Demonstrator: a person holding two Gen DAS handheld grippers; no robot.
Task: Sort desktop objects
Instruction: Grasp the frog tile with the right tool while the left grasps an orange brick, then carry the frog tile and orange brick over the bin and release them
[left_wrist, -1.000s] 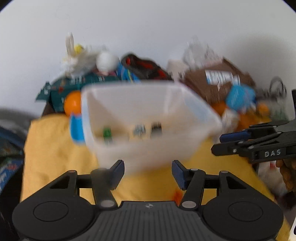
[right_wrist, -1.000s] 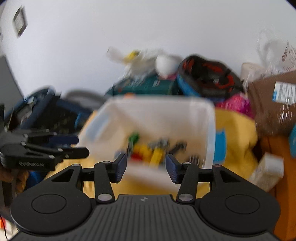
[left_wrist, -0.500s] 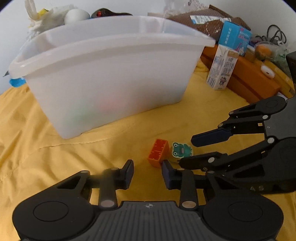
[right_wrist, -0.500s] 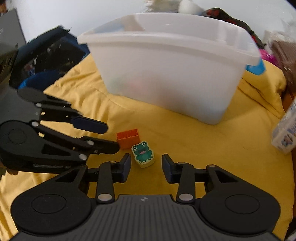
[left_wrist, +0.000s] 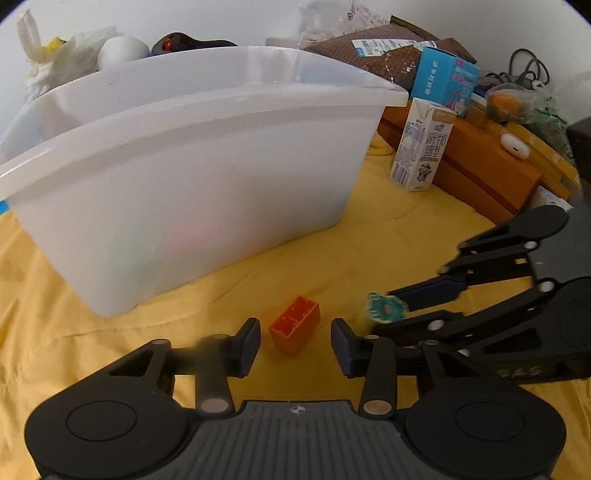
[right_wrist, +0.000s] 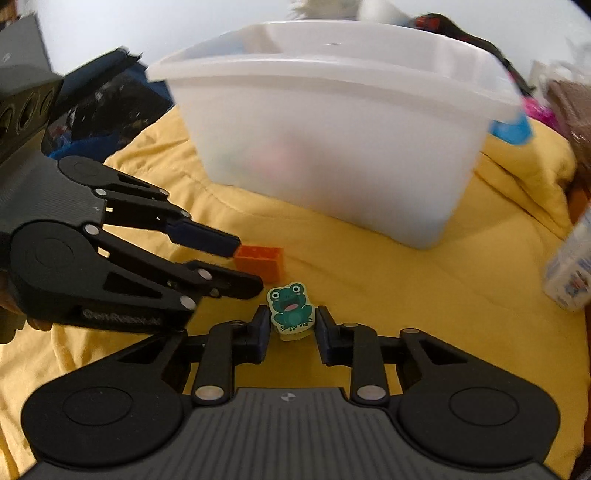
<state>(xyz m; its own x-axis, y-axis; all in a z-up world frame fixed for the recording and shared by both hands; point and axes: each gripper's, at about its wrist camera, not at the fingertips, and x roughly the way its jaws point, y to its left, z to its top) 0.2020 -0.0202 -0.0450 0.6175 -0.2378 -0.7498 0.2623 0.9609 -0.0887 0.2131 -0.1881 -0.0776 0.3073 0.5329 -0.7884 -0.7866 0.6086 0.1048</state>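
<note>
An orange toy brick (left_wrist: 295, 325) lies on the yellow cloth (left_wrist: 406, 240) in front of a white translucent bin (left_wrist: 207, 177). My left gripper (left_wrist: 295, 338) straddles the brick; its jaws are opening and the pads stand clear of the brick's sides. Just to its right, a small green frog figure (right_wrist: 290, 310) stands between the pads of my right gripper (right_wrist: 291, 328), whose jaws are closing and touch both its sides. The right wrist view shows the left gripper (right_wrist: 243, 266) over the brick (right_wrist: 260, 260), with the bin (right_wrist: 332, 155) behind. The bin's contents show only as faint colours through its wall.
A small milk carton (left_wrist: 421, 147) stands to the right of the bin, beside an orange box (left_wrist: 480, 166) with a blue carton (left_wrist: 443, 81) and cables on it. Bags and clutter pile up behind the bin. Dark bags (right_wrist: 92, 110) lie to the left.
Both grippers dropped from above the bin to the cloth in front of it. The left gripper's jaws narrowed, then widened around the brick; the right gripper's jaws closed in on the frog.
</note>
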